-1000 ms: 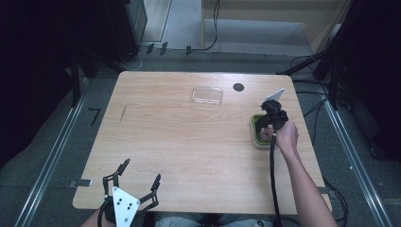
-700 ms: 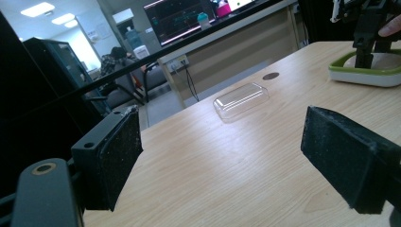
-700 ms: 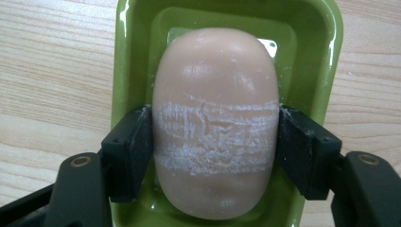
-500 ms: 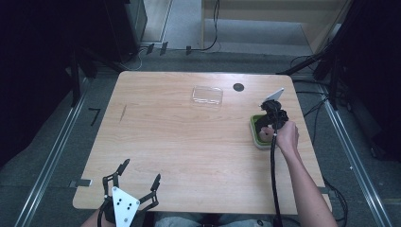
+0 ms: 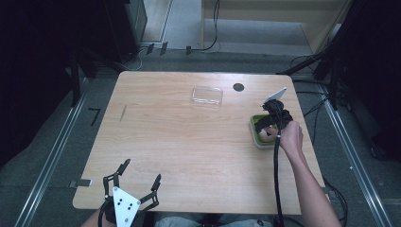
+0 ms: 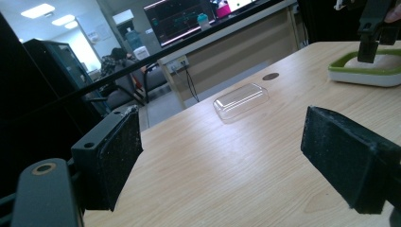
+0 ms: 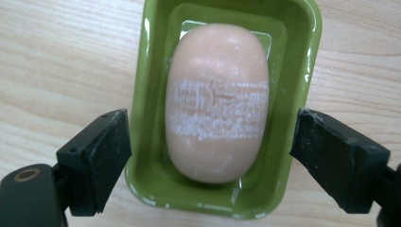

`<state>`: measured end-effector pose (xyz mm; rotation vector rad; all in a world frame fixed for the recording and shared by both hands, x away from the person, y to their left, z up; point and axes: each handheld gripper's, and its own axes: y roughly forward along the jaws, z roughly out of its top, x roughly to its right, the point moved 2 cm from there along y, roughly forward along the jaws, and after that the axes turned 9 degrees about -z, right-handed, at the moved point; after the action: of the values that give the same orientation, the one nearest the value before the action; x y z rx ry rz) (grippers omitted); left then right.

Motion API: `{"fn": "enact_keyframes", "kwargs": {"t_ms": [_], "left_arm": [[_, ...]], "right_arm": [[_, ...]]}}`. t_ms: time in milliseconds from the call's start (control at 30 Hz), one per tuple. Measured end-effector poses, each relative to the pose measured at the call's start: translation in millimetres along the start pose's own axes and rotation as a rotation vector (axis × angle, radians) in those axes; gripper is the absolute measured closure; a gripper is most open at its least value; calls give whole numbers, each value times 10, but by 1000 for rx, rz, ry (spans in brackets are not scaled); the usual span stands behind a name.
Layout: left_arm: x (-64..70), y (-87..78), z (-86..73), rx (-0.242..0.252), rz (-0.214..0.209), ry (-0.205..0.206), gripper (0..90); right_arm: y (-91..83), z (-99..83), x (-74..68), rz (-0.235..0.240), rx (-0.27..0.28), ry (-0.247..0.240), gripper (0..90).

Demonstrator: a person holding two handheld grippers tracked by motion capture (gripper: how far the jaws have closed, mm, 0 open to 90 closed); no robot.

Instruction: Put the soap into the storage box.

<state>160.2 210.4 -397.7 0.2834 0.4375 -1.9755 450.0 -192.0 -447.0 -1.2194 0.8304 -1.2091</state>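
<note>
A pink bar of soap (image 7: 217,101) lies in a green soap dish (image 7: 293,61) at the table's right side (image 5: 257,137). My right gripper (image 7: 210,156) hangs over the dish, open, one jaw on each long side of it, touching nothing. In the high view it sits above the dish (image 5: 274,118), held by a hand. A clear plastic lid (image 5: 207,95) lies apart at the far middle of the table, also in the left gripper view as the lid (image 6: 241,100). My left gripper (image 5: 136,182) is open at the near left edge, holding nothing.
A round dark hole (image 5: 238,87) sits in the tabletop right of the lid. The wooden table (image 5: 179,142) has a dark mark (image 5: 123,112) at its left. Metal rails (image 5: 47,161) run along the floor on both sides.
</note>
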Motion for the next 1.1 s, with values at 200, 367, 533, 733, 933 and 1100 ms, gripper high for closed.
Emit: {"fn": "enact_keyframes", "kwargs": {"t_ms": [200, 367, 533, 733, 933, 1100], "left_arm": [[0, 3, 0, -1, -2, 1, 138], [2, 6, 1, -2, -1, 0, 138], [-3, 9, 1, -6, -2, -2, 138], [3, 11, 3, -9, -4, 0, 138], [4, 13, 3, -10, -6, 2, 138], [5, 15, 3, -9, -5, 3, 138]], "right_arm": [[-134, -105, -26, 11, 16, -44, 48], [-194, -173, -46, 7, 22, -63, 8], [-257, -279, -77, 15, 28, -108, 6], [-359, -419, -160, 27, 45, -158, 6], [-448, -548, -246, 28, 60, -208, 5], [-476, -666, -305, 23, 62, -234, 5]]}}
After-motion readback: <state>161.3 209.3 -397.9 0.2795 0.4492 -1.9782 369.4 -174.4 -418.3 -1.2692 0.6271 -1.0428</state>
